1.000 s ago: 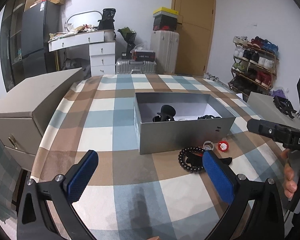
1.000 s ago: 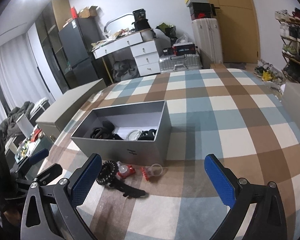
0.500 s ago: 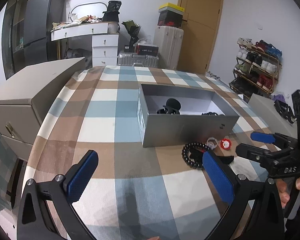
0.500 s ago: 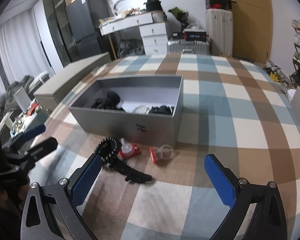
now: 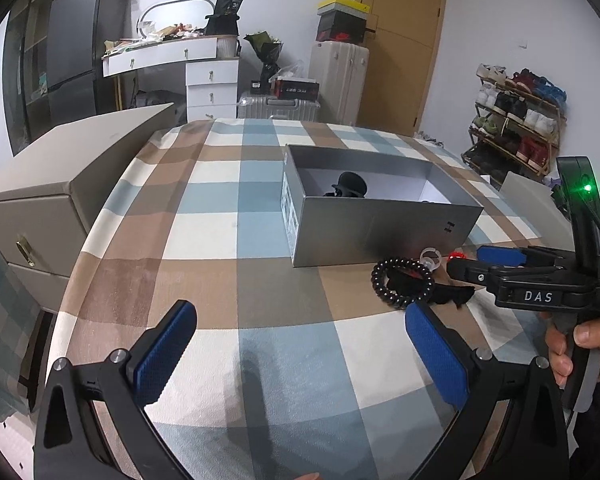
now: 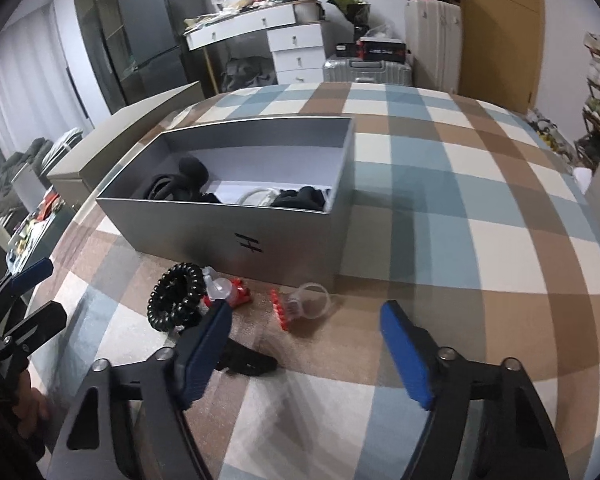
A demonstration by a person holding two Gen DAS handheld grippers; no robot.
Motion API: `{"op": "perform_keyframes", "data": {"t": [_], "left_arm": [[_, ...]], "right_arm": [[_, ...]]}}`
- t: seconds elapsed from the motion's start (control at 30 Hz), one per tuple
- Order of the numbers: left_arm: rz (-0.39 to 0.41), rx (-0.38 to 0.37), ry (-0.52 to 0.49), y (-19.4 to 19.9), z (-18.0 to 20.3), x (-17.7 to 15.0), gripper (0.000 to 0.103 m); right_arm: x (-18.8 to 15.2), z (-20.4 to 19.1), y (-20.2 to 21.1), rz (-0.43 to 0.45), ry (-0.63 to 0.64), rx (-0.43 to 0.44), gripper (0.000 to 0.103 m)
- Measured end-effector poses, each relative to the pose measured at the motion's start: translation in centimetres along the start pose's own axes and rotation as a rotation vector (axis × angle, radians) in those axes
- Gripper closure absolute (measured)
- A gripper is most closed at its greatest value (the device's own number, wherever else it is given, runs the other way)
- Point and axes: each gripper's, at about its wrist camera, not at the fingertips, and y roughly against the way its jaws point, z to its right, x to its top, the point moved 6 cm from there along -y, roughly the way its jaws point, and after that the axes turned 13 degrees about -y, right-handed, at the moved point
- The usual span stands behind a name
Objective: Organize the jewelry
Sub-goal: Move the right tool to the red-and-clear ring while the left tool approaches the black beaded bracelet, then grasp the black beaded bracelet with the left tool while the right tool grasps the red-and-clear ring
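The grey box (image 6: 236, 236) is seen mid-frame, with the bead bracelet (image 6: 176, 298), black clip (image 6: 248, 362) and clear ring (image 6: 314, 300) crowded below it. Both the right gripper (image 6: 306, 340) and left gripper (image 5: 300, 344) are held spread, empty. Neighbouring pieces could be nudged or snagged if the wrong one is pinched.

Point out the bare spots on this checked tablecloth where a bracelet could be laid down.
Bare cloth lies left of the open grey box, toward the beige cabinet, and right of the box toward the far edge. Crowded: the strip before the box, with the black beaded bracelet, red-and-clear trinkets and a black clip.
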Motion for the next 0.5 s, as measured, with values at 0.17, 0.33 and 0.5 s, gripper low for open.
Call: {"op": "perform_keyframes", "data": {"t": [0.17,0.33,0.5], "left_arm": [[-0.006,-0.012,0.011,-0.06,-0.17,-0.15,0.001],[-0.010,-0.022,0.022,-0.06,-0.28,-0.21,0.001],[-0.012,-0.021,0.022,-0.11,-0.23,-0.21,0.001]], "right_arm": [[-0.08,-0.99,-0.87,-0.011,0.043,-0.018,0.045],[-0.05,-0.94,-0.94,-0.004,0.050,-0.023,0.056],[-0.07,-0.53,-0.58,-0.006,0.038,-0.008,0.074]]}}
